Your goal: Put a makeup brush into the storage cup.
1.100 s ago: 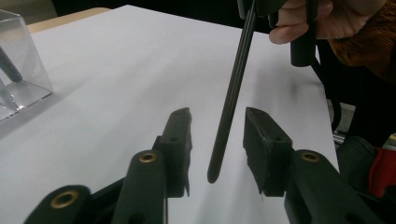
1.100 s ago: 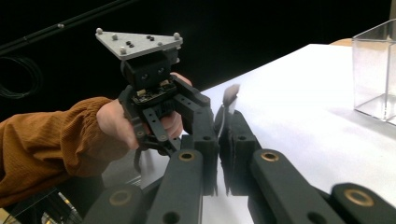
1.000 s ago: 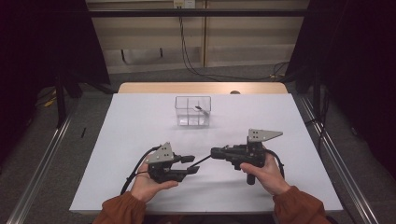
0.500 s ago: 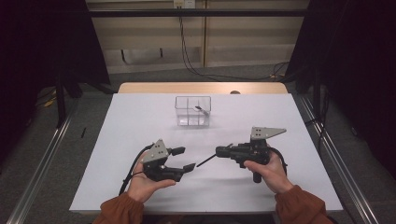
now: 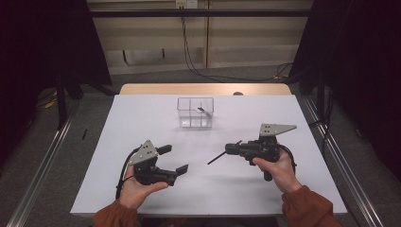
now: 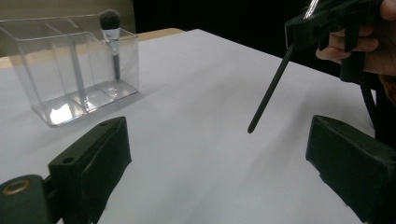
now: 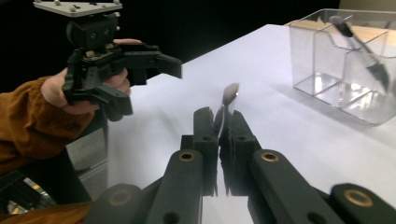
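Note:
My right gripper [image 5: 229, 149] is shut on a thin dark make-up brush [image 5: 216, 158], whose handle slants down and left towards the white table. In the right gripper view the jaws [image 7: 219, 116] pinch the brush, and its small head [image 7: 229, 93] sticks out past them. The left gripper view has the same brush [image 6: 271, 88] hanging from the right gripper [image 6: 299, 32]. My left gripper [image 5: 174, 159] is open, left of the brush and apart from it. Its jaws have just been opening and nothing is between them [image 6: 219, 163]. It also appears as the left gripper [image 7: 149, 88] at the upper left.
A clear divided box [image 5: 195, 124] stands at the table's far middle, with another brush [image 5: 202, 109] leaning in its right compartment. The box [image 6: 70, 70] and that brush [image 6: 111, 28] lie ahead of my left jaws. White table [image 5: 142, 118]; dark floor and rails on both sides.
The left gripper has opened wide and drawn back to the left, away from the brush's handle end. The right gripper still holds the brush and has shifted slightly right.

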`<state>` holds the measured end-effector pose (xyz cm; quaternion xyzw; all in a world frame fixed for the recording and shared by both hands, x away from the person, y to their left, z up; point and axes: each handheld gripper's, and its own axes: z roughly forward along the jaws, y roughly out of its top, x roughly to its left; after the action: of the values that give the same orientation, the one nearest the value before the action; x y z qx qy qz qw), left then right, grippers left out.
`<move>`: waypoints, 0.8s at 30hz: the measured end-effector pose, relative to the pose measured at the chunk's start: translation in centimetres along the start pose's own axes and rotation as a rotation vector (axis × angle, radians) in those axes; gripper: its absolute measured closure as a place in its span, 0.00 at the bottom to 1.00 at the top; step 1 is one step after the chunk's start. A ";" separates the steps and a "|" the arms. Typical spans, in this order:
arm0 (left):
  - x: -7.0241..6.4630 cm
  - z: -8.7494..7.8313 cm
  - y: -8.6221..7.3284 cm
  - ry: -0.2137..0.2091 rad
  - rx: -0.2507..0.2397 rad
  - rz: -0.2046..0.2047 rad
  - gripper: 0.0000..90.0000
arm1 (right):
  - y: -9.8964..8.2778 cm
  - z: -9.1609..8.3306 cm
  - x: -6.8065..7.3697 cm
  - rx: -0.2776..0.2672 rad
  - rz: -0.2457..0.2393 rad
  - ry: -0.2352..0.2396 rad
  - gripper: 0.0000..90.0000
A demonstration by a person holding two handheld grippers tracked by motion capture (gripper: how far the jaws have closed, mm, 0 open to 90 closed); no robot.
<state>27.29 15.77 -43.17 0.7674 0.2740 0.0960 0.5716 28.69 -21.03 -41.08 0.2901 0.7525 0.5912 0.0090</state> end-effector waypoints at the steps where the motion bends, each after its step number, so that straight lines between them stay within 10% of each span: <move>1: 0.2 -0.3 0.0 0.003 -0.002 -0.013 0.07 | 0.1 -0.1 0.0 0.001 0.003 -0.004 0.96; 24: 1.4 -5.9 -2.2 0.156 -0.069 -0.013 0.03 | 3.0 0.0 -1.7 0.063 -0.032 -0.093 0.96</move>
<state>25.00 21.84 -43.52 0.7355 0.3193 0.1614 0.5753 31.38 -21.35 -38.96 0.3055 0.7741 0.5527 0.0443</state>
